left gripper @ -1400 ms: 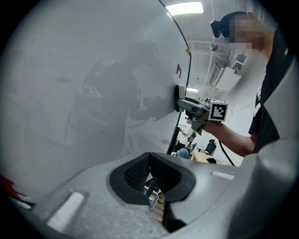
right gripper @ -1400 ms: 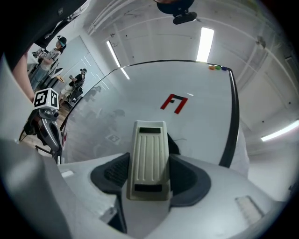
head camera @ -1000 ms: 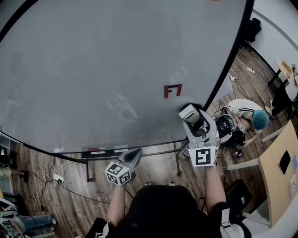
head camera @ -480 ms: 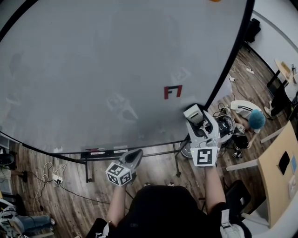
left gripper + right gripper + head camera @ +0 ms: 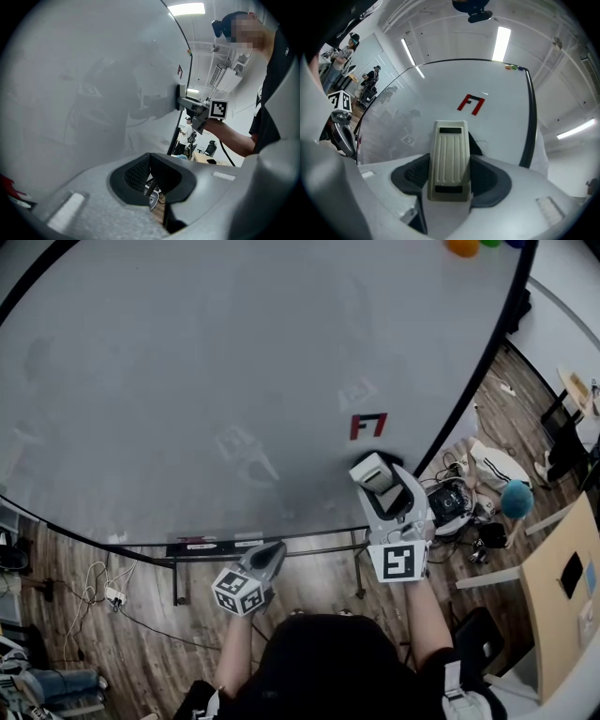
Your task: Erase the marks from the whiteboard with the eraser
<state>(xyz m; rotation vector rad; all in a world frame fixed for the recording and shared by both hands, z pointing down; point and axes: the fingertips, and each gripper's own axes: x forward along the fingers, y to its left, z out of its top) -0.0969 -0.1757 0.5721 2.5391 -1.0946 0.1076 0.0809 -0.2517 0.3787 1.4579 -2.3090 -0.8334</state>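
The cream ribbed plastic eraser (image 5: 449,157) is pinched by its sides in the right claw (image 5: 380,486). Its pad faces the grey-white, black-framed whiteboard (image 5: 187,381) just below the red angular mark (image 5: 367,426), probably ready for an upward wipe. The left claw (image 5: 269,557) hangs low, pressed together and empty, out of the way. I count one eraser, one red mark and three coloured magnets (image 5: 513,67).

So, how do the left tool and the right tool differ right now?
The right tool grips the eraser; the left tool is shut and empty. The right tool is up at the whiteboard, just under the red mark; the left tool hangs below its lower edge. Both face the board.
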